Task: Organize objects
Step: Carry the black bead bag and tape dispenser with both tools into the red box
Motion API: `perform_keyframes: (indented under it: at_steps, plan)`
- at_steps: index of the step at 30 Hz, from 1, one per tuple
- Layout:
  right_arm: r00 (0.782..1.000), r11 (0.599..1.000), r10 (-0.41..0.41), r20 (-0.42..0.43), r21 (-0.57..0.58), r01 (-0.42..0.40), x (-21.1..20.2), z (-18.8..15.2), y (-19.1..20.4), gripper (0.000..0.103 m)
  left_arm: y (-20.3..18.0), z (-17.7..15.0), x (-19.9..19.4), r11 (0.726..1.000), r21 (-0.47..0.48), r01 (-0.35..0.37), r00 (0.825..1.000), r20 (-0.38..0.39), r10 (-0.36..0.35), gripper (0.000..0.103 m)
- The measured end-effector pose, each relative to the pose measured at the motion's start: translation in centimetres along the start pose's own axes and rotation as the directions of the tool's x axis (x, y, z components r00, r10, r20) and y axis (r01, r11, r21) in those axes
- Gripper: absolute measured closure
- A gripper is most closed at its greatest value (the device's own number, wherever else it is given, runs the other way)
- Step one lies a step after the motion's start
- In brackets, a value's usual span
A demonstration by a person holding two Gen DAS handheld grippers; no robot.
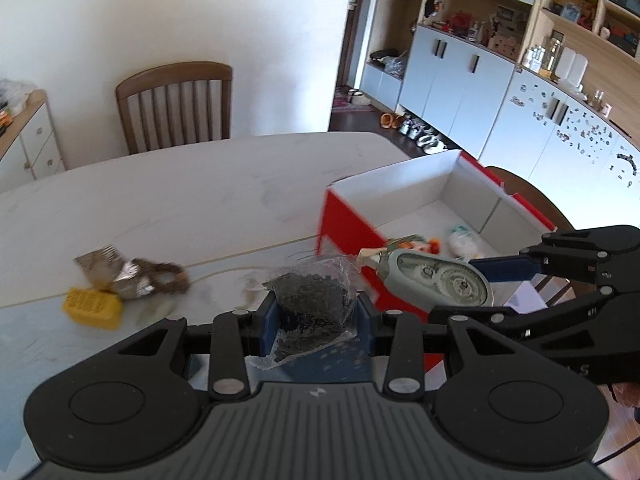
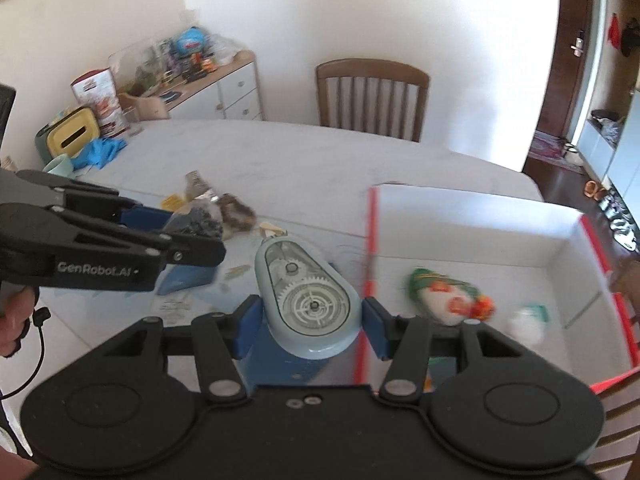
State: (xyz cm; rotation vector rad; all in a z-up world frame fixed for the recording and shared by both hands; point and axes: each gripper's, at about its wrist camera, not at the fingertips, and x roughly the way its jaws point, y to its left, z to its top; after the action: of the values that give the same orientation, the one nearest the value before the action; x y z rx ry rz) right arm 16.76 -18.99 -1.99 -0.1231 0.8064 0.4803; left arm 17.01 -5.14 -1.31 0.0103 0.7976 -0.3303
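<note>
My left gripper (image 1: 316, 320) is shut on a clear bag of dark seeds (image 1: 310, 300), held above the white table (image 1: 180, 200). It also shows in the right wrist view (image 2: 192, 236) with the bag (image 2: 198, 222). My right gripper (image 2: 310, 320) is shut on a pale blue correction-tape dispenser (image 2: 308, 300), just left of the red and white box (image 2: 472, 224). From the left wrist view the dispenser (image 1: 440, 280) hangs over the box's near corner (image 1: 344, 216). Inside the box lie a green and white packet (image 2: 440, 296) and a small white item (image 2: 528, 324).
On the table left of the box lie a yellow block (image 1: 92, 306), a foil wrapper (image 1: 128, 280) and a brown ring-shaped thing (image 1: 168, 276). A wooden chair (image 1: 176, 108) stands at the far side. Blue cloth (image 2: 100, 152) and a mug sit at the far left.
</note>
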Motion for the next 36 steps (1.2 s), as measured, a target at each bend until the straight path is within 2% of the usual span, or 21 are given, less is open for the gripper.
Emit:
perform_keyframes:
  at_steps: [11,19,28,36]
  plan:
    - [0.997,0.996,-0.075,0.022,0.048,0.074,-2.0,-1.0,-6.5,0.05,-6.1,2.7,2.5,0.998,0.06,0.024,1.0,0.0,-0.024,0.065]
    - [0.993,0.99,-0.119,0.021,0.079,0.117,-2.4,-1.7,-10.2,0.05,-9.3,3.6,5.1,0.995,0.09,0.041,0.999,-0.034,-0.038,0.065]
    - [0.984,0.979,-0.179,-0.012,0.101,0.179,-1.0,-1.7,-14.3,0.05,-12.7,4.8,8.4,0.989,0.142,0.045,0.998,-0.055,-0.037,0.065]
    - [0.975,0.965,-0.208,-0.082,0.142,0.218,1.9,-2.0,-18.3,0.05,-14.6,5.0,11.7,0.984,0.175,0.044,0.994,-0.103,-0.026,0.065]
